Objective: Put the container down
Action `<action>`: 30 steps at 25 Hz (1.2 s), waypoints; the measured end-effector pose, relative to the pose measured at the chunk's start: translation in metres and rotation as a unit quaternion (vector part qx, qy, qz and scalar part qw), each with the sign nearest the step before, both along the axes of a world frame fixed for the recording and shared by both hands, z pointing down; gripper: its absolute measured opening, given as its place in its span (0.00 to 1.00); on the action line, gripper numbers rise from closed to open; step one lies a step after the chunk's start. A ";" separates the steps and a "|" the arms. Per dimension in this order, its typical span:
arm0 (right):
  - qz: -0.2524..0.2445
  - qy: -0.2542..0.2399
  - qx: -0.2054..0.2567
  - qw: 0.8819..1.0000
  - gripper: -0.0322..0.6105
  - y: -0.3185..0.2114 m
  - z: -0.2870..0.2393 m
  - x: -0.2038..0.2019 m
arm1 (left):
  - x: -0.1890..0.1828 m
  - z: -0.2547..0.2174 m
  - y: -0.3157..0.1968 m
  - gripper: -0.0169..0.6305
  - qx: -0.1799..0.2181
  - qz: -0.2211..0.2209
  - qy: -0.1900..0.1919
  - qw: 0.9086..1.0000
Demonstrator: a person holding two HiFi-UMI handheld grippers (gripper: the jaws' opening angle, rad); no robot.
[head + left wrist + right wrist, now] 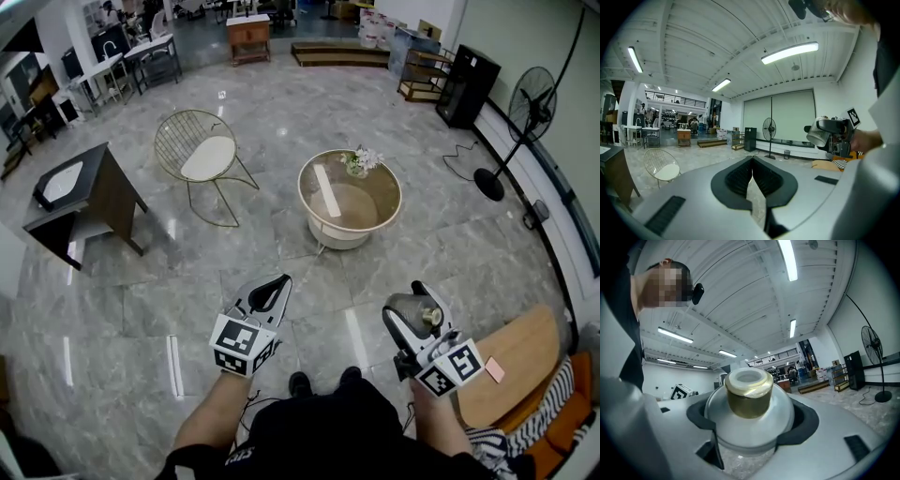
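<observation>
A clear glass container with a gold neck and pale cap sits between the jaws of my right gripper, which is shut on it. In the head view the container is held above the floor at lower right, and in the left gripper view the same container shows at right. My left gripper is at lower centre-left, its jaws shut together with nothing between them. Both grippers hang in the air over the marble floor.
A round table with a glass top and a flower vase stands ahead. A wire chair and a dark side table are to the left. A wooden tabletop lies at right, a floor fan beyond it.
</observation>
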State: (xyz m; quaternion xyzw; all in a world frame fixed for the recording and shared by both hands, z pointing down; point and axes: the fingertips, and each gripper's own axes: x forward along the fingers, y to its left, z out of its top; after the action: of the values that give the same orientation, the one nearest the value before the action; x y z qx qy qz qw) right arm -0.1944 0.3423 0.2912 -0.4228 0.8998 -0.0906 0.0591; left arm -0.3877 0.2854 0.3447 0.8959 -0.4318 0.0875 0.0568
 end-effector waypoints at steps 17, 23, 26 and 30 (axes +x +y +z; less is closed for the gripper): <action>0.011 0.014 0.000 1.000 0.59 -0.126 0.019 0.159 | 0.154 -0.001 -0.134 0.05 -0.035 -0.004 0.014 0.999; 0.013 0.009 -0.003 1.000 0.59 -0.184 0.021 0.235 | 0.235 -0.004 -0.189 0.05 -0.033 0.004 0.010 0.999; 0.007 0.007 -0.002 1.000 0.59 -0.203 0.019 0.263 | 0.270 -0.006 -0.208 0.05 -0.034 0.007 0.007 0.999; -0.001 0.003 0.001 1.000 0.59 -0.221 0.020 0.301 | 0.313 -0.004 -0.225 0.05 -0.032 0.005 0.003 0.999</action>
State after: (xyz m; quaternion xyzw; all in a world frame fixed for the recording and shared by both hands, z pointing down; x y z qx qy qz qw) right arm 0.1067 0.1215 0.3111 -0.4220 0.9004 -0.0890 0.0568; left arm -0.0744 0.0600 0.3409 0.8960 -0.4241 0.0992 0.0866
